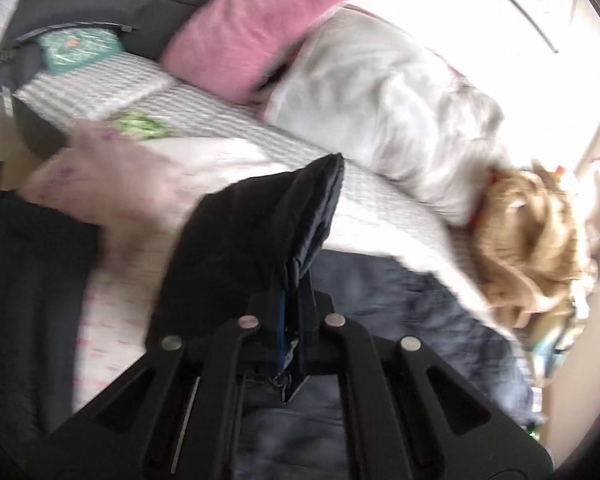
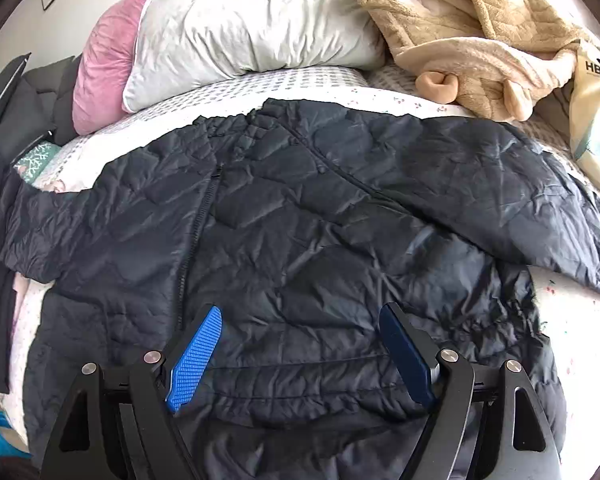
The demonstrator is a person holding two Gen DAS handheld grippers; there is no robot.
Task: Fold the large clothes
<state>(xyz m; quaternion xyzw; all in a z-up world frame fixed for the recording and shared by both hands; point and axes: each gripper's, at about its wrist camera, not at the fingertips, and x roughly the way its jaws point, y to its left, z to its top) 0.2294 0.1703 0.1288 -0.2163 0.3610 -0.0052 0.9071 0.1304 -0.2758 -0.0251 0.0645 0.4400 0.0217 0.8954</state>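
A large dark navy quilted jacket (image 2: 300,220) lies spread flat on the bed, zipper side up, sleeves out to both sides. My right gripper (image 2: 300,348) is open above its lower hem, blue fingers (image 2: 198,356) apart with nothing between them. In the left wrist view my left gripper (image 1: 290,304) is shut on a fold of the dark jacket (image 1: 252,240) and holds it lifted above the bed; the view is blurred by motion. The fingertips are hidden by the cloth.
A white pillow (image 2: 252,24), a pink pillow (image 2: 104,52) and a tan fleece blanket (image 2: 472,36) lie at the head of the bed. A cream bag (image 2: 592,112) stands at the right. Dark clothes (image 2: 16,108) pile at the left edge. The patterned sheet (image 2: 300,80) shows around the jacket.
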